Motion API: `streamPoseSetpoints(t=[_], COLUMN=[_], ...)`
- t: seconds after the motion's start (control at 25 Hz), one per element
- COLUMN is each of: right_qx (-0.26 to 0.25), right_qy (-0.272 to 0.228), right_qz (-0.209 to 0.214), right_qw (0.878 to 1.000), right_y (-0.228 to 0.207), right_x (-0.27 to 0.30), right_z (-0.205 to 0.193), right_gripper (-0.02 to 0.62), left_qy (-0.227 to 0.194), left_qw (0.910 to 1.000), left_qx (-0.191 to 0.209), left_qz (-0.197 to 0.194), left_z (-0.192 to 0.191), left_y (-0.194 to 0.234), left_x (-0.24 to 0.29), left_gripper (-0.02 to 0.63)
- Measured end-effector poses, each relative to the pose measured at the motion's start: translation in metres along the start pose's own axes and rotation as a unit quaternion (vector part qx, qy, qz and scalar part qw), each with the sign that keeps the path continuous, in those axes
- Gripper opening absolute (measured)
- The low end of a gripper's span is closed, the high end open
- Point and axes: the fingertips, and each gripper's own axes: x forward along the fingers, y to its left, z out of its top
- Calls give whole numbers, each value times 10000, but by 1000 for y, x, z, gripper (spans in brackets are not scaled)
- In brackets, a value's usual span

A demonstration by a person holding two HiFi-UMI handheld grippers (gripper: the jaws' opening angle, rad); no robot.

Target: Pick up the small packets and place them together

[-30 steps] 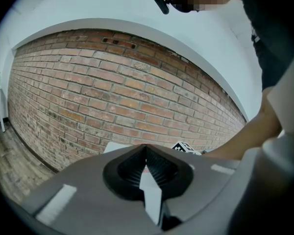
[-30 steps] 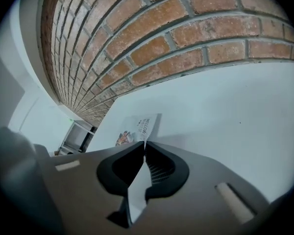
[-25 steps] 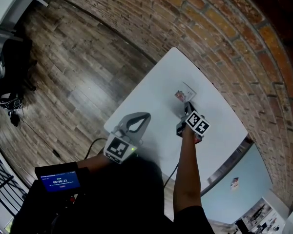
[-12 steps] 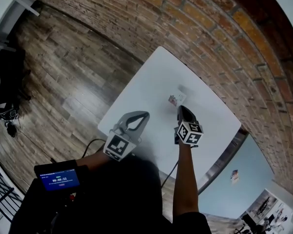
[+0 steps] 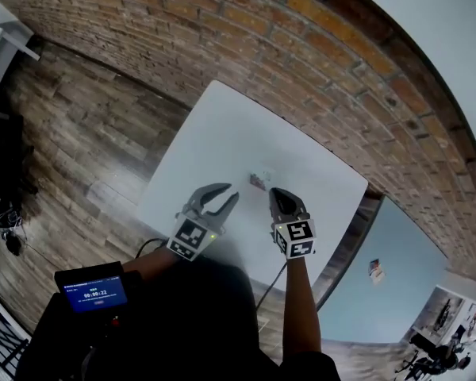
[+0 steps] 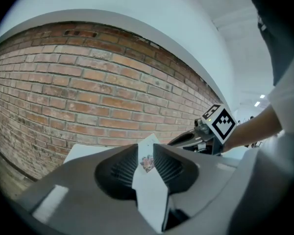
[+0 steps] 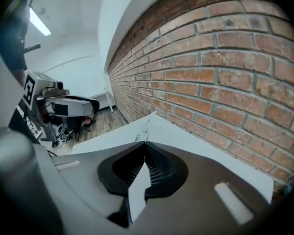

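Two small packets (image 5: 259,181), one with a reddish print, lie close together on the white table (image 5: 214,141), toward its right side. My left gripper (image 5: 232,193) hovers just left of them, its jaws opening with nothing between them. In the left gripper view the printed packet (image 6: 147,161) shows through the gap between those jaws (image 6: 147,148). My right gripper (image 5: 280,194) is shut and empty, just right of the packets. Its closed tips (image 7: 144,144) point at a packet's edge (image 7: 145,126) on the table.
A brick wall (image 5: 317,62) runs behind the table's far edges. Wooden floor (image 5: 71,125) lies to the left. A small screen (image 5: 91,292) sits on the person's left forearm. A light blue surface (image 5: 389,284) lies beyond the table's right edge.
The right gripper has drawn back from the packets toward me. The left gripper's jaws have parted. Both grippers now stand side by side, nearer the packets in the view.
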Motion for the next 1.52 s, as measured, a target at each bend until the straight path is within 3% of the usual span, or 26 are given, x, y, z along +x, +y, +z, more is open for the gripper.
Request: streamPoseSetpoints(t=[0.32, 0.52, 0.6, 0.8, 1.0, 1.2, 1.32, 1.4, 1.52], right_qx=[-967, -1174, -1239, -1365, -1806, -2047, -2130, -2200, -2189], right_qy=[224, 374, 433, 413, 464, 444, 427, 482, 489], right_qz=[342, 525, 599, 704, 704, 779, 779, 720, 620], right_qw=[9945, 9910, 9895, 9873, 9799, 9747, 9730, 9716, 9726], right_y=[10, 19, 23, 31, 35, 38, 35, 30, 23], right_x=[-50, -65, -70, -81, -84, -82, -81, -81, -81], right_z=[-13, -29, -35, -40, -40, -35, -32, -32, -32], right_gripper=[6, 6, 6, 6, 6, 6, 6, 6, 6], left_qy=[344, 464, 472, 660, 778, 1002, 1036, 1064, 1132], left_qw=[9975, 9861, 9837, 9778, 9724, 9696, 9683, 9670, 9637], left_qx=[535, 1241, 1269, 1389, 1539, 1043, 979, 976, 982], left_qz=[-296, -1006, -1186, -1422, -1570, -1972, -2051, -2101, -2207], left_z=[-11, -26, -31, -43, -54, -52, -53, -55, -59], left_y=[-23, -47, -54, -62, -70, -81, -84, -85, -88], left_x=[30, 38, 38, 39, 42, 41, 39, 36, 30], left_gripper=[201, 268, 275, 272, 272, 272, 267, 233, 122])
